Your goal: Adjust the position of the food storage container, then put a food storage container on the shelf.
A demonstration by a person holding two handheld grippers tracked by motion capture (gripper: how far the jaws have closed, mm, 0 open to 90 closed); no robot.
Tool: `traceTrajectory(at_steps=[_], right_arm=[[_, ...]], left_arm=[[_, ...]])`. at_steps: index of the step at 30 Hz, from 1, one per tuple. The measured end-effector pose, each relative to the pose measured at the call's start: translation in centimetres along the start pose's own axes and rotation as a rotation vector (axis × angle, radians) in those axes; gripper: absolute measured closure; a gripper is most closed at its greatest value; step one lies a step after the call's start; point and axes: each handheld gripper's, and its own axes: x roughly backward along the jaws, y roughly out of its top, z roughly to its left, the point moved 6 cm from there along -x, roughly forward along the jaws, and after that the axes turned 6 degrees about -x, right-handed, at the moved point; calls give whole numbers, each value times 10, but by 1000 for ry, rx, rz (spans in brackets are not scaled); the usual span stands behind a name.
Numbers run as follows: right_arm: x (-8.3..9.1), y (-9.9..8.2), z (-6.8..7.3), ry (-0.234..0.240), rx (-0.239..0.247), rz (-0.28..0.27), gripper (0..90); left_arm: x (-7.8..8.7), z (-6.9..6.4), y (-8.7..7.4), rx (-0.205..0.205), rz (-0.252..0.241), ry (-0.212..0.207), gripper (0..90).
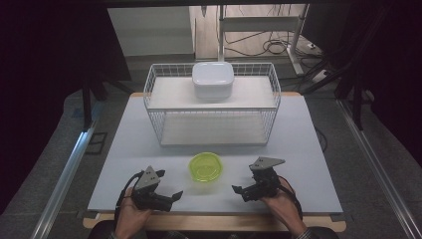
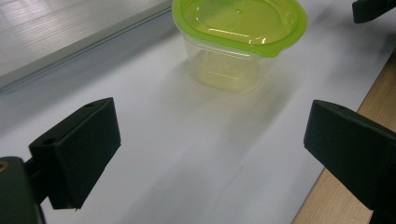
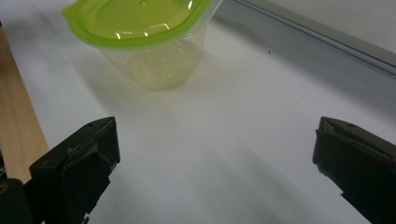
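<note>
Your left gripper (image 1: pixel 175 195) has its jaws spread wide with nothing between them, and your right gripper (image 1: pixel 239 191) is just as wide and empty. Between the two, apart from both, stands one clear container with a green lid (image 1: pixel 205 167) on the white table (image 1: pixel 124 149). Behind it sits one wire rack (image 1: pixel 153 94) bearing one white lidded box (image 1: pixel 213 79).
</note>
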Motion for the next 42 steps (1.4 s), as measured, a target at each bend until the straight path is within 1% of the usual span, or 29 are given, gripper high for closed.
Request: traceTrajectory(at_steps=[3, 5, 6, 8, 12, 13, 15, 18, 19, 21, 24, 26, 28, 30, 32, 38, 42], right_arm=[[1, 1, -2, -6, 2, -7, 11], [1, 2, -3, 6, -5, -7, 22], [1, 3, -3, 14, -8, -6, 31], [0, 5, -2, 61, -11, 0, 38], [-4, 11, -1, 87, -28, 0, 39], [-5, 13, 0, 88, -40, 5, 39], [-7, 18, 0, 95, -68, -4, 42], [-11, 29, 0, 115, -135, -26, 36], [-13, 32, -1, 122, -158, -20, 38], [-16, 36, -2, 142, -186, 5, 50], [-21, 40, -4, 147, -215, 40, 141], [-24, 44, -3, 171, -233, 50, 203], [-27, 49, -3, 183, -243, 46, 268], [-30, 55, -4, 195, -262, 48, 340], [-34, 61, -4, 200, -301, 54, 414], [-48, 67, -8, 223, -384, 76, 545], [-55, 67, -10, 252, -431, 93, 604]], left_arm=[[-1, 0, -1, -6, 6, 0, 34], [-2, -1, -2, -9, 10, -1, 34], [-2, -1, -2, -11, 12, 0, 34], [-3, -1, -2, -13, 12, 2, 34], [-3, -1, -3, -16, 15, 3, 34], [-4, 0, -3, -17, 16, 3, 34], [-4, 0, -3, -18, 16, 0, 34], [-5, 0, -4, -23, 23, 3, 34], [-6, 0, -4, -26, 26, 4, 34], [-6, -1, -5, -31, 31, 6, 34], [-7, -1, -5, -38, 38, 7, 35], [-8, -1, -5, -42, 40, 9, 36], [-8, -2, -5, -46, 43, 11, 37], [-8, -2, -6, -49, 46, 11, 38], [-8, -2, -6, -57, 50, 12, 39], [-9, -3, -6, -68, 56, 14, 40], [-9, -4, -6, -75, 60, 13, 42]])
